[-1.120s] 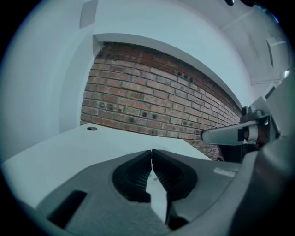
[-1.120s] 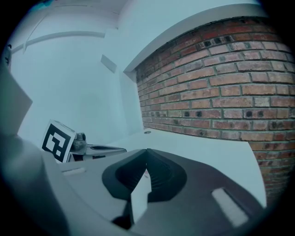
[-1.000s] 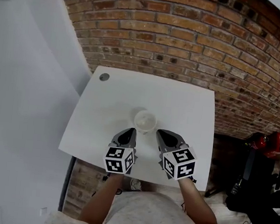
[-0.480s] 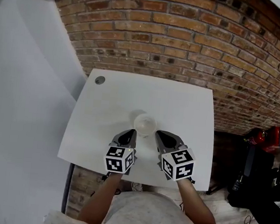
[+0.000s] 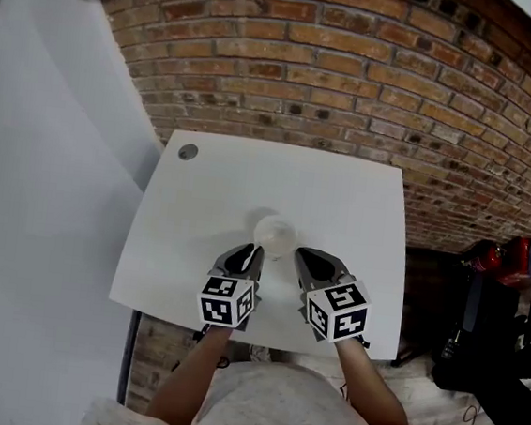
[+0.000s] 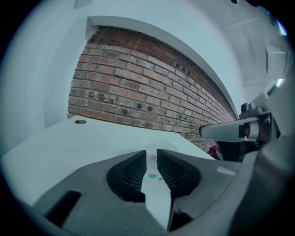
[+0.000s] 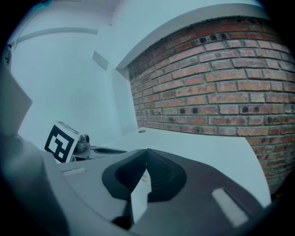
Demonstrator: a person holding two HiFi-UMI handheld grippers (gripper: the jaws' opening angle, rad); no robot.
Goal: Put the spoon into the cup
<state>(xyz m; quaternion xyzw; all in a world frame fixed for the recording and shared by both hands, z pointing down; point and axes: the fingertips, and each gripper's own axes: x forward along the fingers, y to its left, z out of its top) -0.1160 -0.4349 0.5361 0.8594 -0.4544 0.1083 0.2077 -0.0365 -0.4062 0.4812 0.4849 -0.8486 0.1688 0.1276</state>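
Note:
A clear plastic cup [image 5: 274, 234] stands upright on the white table [image 5: 200, 209], a little nearer than its middle. No spoon shows in any view, and I cannot tell whether one is in the cup. My left gripper [image 5: 248, 249] hovers just near-left of the cup, its jaws a narrow slit apart with nothing seen between them [image 6: 151, 157]. My right gripper [image 5: 305, 253] hovers just near-right of the cup, its jaw tips pressed together on nothing [image 7: 146, 157]. Both point away from me towards the brick wall.
A brick wall [image 5: 354, 84] runs along the table's far edge, and a white wall [image 5: 42, 183] stands to the left. A small grey round cap [image 5: 188, 152] sits in the table's far left corner. Dark bags and gear [image 5: 500, 316] lie on the floor at right.
Both grippers and the cup hold their places. Only the head camera has shifted a little, so the table sits slightly higher in the picture.

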